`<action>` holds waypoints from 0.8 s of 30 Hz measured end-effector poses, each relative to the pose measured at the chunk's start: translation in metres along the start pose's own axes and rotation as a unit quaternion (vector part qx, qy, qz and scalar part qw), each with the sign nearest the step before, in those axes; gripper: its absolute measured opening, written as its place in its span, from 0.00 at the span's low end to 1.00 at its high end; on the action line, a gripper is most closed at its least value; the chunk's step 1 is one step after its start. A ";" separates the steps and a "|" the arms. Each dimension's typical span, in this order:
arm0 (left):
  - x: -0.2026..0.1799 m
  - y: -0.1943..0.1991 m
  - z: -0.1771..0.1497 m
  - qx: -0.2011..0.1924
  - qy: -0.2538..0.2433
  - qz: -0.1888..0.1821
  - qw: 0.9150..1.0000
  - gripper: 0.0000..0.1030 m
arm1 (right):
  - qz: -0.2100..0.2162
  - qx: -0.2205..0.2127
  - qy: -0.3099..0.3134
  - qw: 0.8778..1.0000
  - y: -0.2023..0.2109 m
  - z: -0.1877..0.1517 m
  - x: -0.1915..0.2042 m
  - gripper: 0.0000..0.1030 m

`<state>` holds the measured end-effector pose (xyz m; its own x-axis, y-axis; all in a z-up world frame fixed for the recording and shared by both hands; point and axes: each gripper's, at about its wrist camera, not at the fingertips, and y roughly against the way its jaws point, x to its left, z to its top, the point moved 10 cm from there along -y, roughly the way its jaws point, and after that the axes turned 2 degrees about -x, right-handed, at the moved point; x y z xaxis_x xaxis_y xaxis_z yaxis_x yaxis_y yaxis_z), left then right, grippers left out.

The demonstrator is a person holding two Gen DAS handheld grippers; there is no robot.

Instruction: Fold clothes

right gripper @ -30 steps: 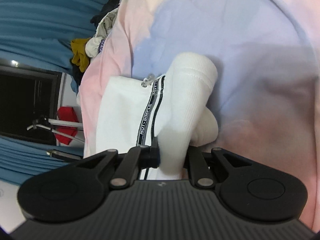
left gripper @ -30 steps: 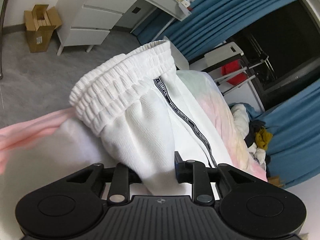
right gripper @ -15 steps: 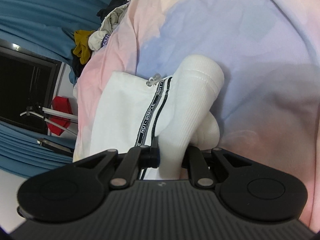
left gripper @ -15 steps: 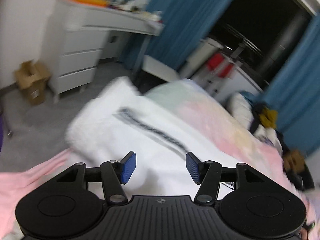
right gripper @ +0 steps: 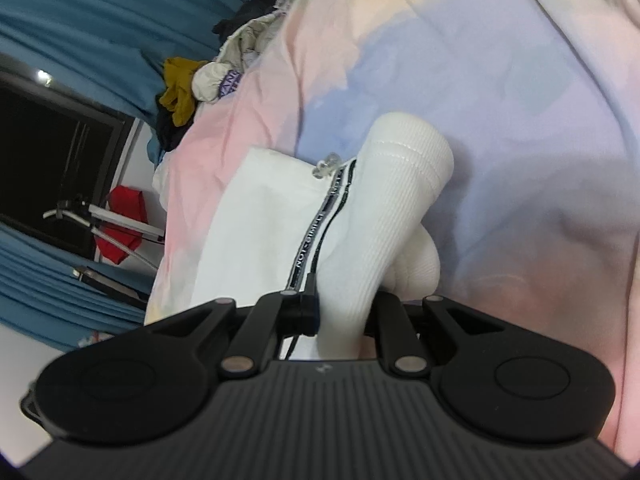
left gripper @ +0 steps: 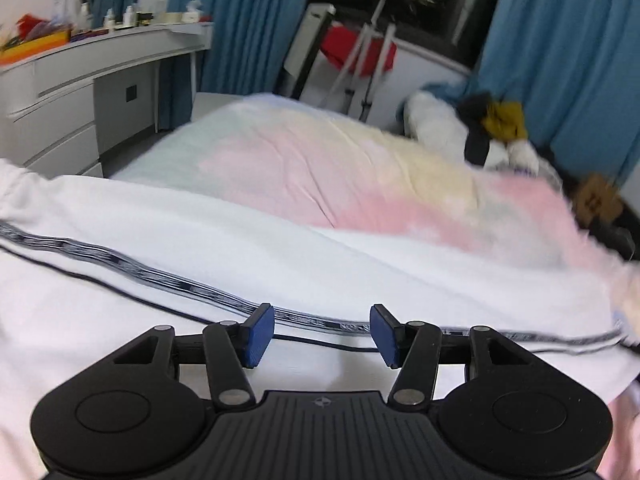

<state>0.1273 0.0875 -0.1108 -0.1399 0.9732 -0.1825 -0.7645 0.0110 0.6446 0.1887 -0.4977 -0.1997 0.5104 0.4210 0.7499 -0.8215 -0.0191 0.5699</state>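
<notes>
White knit trousers [left gripper: 280,248] with a black lettered side stripe lie lengthwise across the pastel bedspread [left gripper: 360,168], directly under the empty, parted left gripper [left gripper: 322,334]; right gripper [right gripper: 340,316] stays clamped on their ribbed cuff [right gripper: 400,184].

Your left gripper [left gripper: 322,334] tilts downward with its jaws parted, blue pads [left gripper: 259,334] facing each other across an empty gap, nothing pinched between them. Your right gripper [right gripper: 342,312] also angles downward, rolled to one side, its jaws drawn close and clamped on the white trousers' ribbed cuff [right gripper: 384,216].
</notes>
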 end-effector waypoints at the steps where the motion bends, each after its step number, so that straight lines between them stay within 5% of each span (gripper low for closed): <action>1: -0.005 -0.008 -0.004 0.004 -0.008 0.008 1.000 0.54 | -0.001 -0.002 0.007 1.000 0.000 0.000 0.002 0.12; 11: -0.010 -0.059 -0.040 0.021 -0.078 0.062 0.995 0.56 | -0.017 -0.001 0.023 1.000 -0.005 -0.001 0.000 0.12; 24: -0.010 -0.064 -0.037 0.017 -0.104 0.061 0.993 0.56 | -0.039 -0.028 0.075 0.996 -0.001 -0.005 0.017 0.12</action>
<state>0.1545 0.0682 -0.1771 -0.0949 0.9941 0.0534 -0.7279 -0.1059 0.6774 0.1971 -0.4863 -0.1891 0.5324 0.5507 0.6428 -0.7963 0.0681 0.6011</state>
